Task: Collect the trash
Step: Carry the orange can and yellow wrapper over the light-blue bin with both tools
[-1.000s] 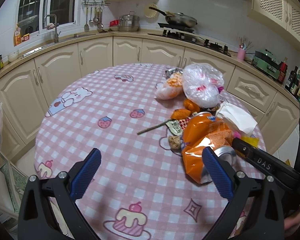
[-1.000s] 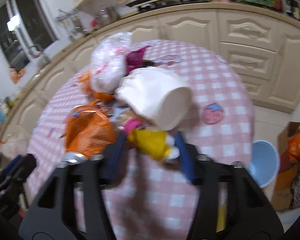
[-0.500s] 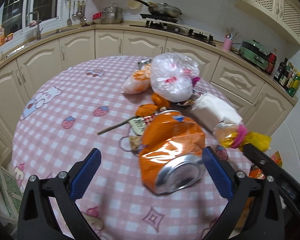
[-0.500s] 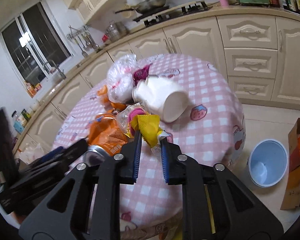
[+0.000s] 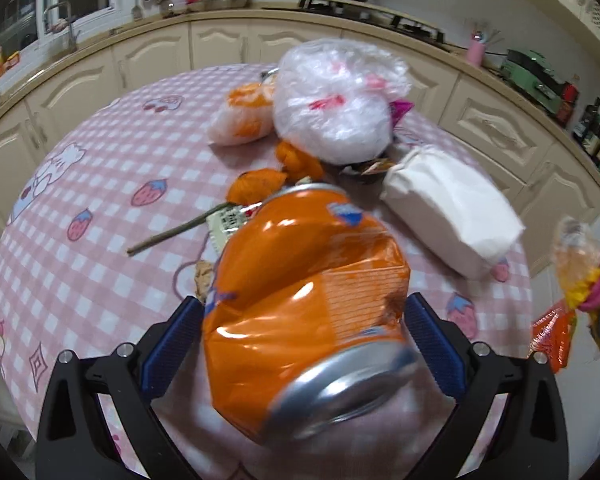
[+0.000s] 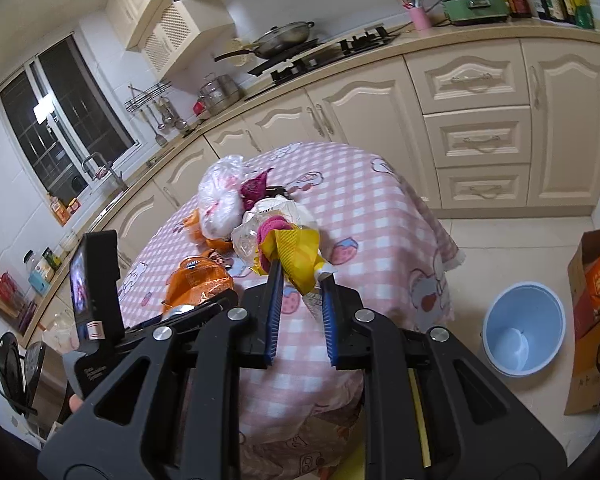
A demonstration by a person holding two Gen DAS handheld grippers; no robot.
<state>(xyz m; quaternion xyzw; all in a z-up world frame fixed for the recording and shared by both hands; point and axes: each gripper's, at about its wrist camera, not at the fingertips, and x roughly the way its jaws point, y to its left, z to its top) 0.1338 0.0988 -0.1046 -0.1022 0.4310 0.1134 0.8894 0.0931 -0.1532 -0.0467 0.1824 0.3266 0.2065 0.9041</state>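
Gripping yellow wrapper (image 6: pixel 296 258), right claw (image 6: pixel 300 280) tilts down; left claw (image 5: pixel 300 332) wide around orange can (image 5: pixel 300 300).

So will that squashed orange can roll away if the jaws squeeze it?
Probably not far. The orange soda can is dented and creased along its side, so it would likely wobble rather than roll. It looks empty and light, and thin enough to crumple further. Its shiny skin may slip between the left gripper jaws, which flank it.
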